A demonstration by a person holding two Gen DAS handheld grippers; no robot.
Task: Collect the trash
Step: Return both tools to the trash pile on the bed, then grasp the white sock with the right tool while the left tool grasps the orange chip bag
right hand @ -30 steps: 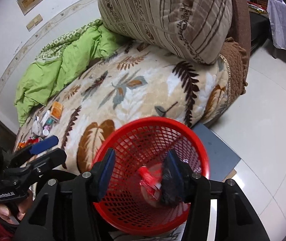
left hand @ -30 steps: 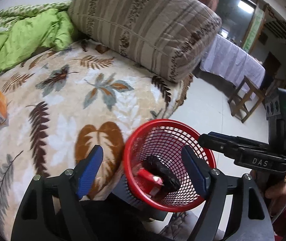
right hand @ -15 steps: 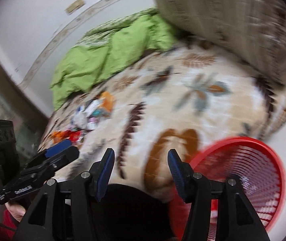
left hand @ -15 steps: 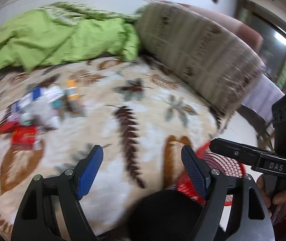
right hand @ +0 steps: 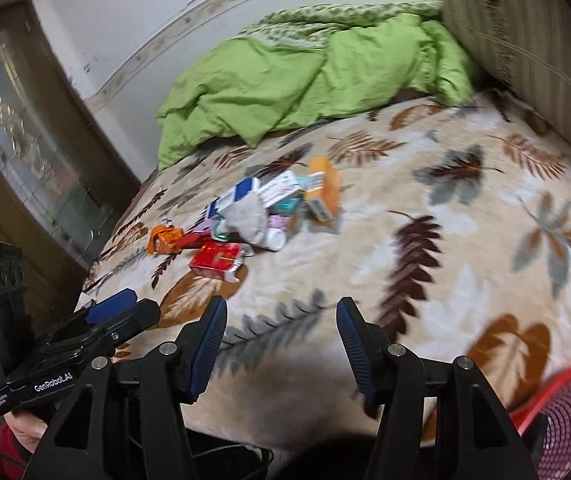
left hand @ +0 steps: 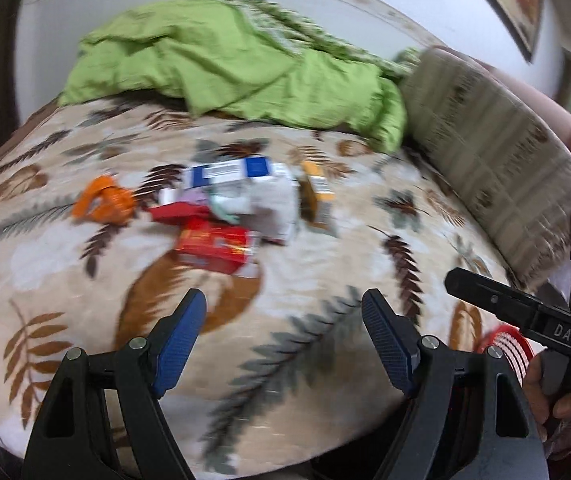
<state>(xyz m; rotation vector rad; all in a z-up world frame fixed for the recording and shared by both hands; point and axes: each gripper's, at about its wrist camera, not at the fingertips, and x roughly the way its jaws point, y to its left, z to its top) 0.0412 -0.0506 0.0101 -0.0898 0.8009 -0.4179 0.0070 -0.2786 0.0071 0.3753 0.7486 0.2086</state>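
Both tongs have swung away from the red basket, which a second ago sat right between their fingers, and now face the heap of trash on the bed. The left tongs (left hand: 284,336) stand wide apart with nothing between them, only the leaf-print blanket (left hand: 325,264) below. The right tongs (right hand: 281,344) are opening, and nothing lies between their blue pads (right hand: 209,344) either.

The trash pile (left hand: 229,208) lies near the middle of the bed, well ahead of both tongs and touched by neither. In it are a red packet (left hand: 215,246) nearest the tongs, a blue and white box (left hand: 229,170) behind it, a crumpled white wrapper (left hand: 269,204), an orange wrapper (left hand: 103,202) off to the left and a small orange box (left hand: 315,194) to the right. Motion blur hides finer detail.

The red basket (right hand: 565,404) shows only as a rim at the lower right edge of both views, beside the bed and well apart from the pile. A green quilt (left hand: 237,60) is bunched against the wall behind the trash, with a striped pillow (left hand: 497,144) to its right. A hand (left hand: 557,388) holds the right tongs' grip.
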